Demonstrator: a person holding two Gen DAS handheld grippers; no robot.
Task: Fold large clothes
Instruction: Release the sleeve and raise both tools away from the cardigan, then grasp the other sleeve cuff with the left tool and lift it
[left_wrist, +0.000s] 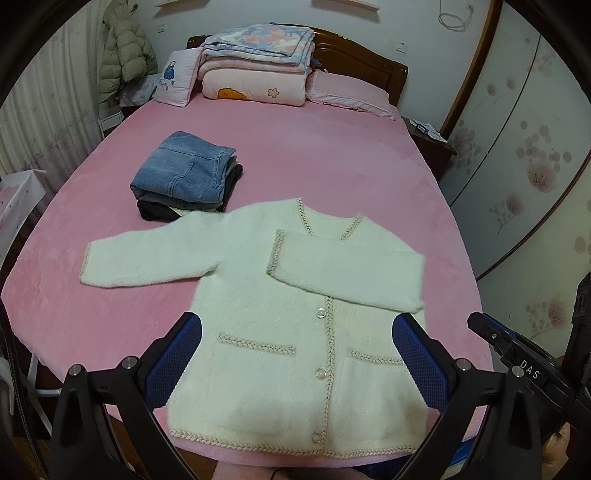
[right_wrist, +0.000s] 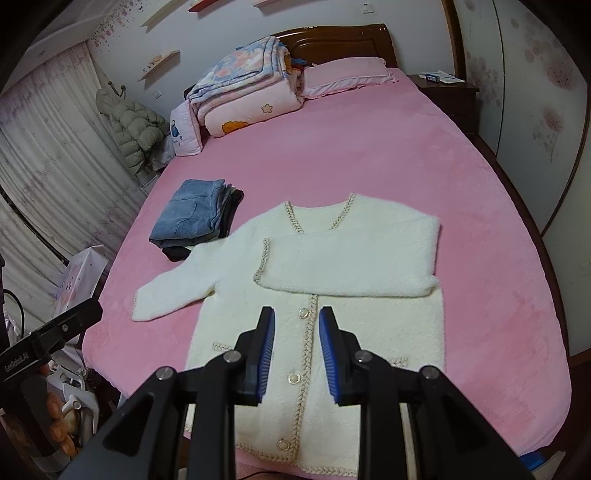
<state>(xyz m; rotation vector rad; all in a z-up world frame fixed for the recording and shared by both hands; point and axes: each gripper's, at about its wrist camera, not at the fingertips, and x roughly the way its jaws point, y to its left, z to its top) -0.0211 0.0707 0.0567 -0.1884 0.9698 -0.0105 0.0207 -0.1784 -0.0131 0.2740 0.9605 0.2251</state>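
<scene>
Bedroom, a bed under a pink plush sheet, dark wooden headboard at the far end.

Left wrist view. Folded quilts stacked against the headboard, a flat pink pillow to their right, a small white cushion to their left. A pale puffer jacket hangs on the wall off the far left corner. A stack of folded clothes, jeans on top, sits left of centre. The white cardigan lies front up, buttoned, at the near edge, its hem along that edge. One sleeve is folded across the chest; the other sleeve reaches out flat toward the left edge, close to the jeans stack. Left gripper hangs above the cardigan's lower half, jaws wide apart, nothing between them. The right gripper's black body shows at the picture's lower right; its jaws cannot be read here.

Right wrist view. Same bed, tilted. This view adds wall shelves above the jacket, curtains at left, and a nightstand with papers by the far right corner. Right gripper hovers over the button strip, blue pads a narrow gap apart, gripping nothing; the cloth lies below them. At the picture's lower left, the left tool's black body and fingers of a hand around its handle.
</scene>
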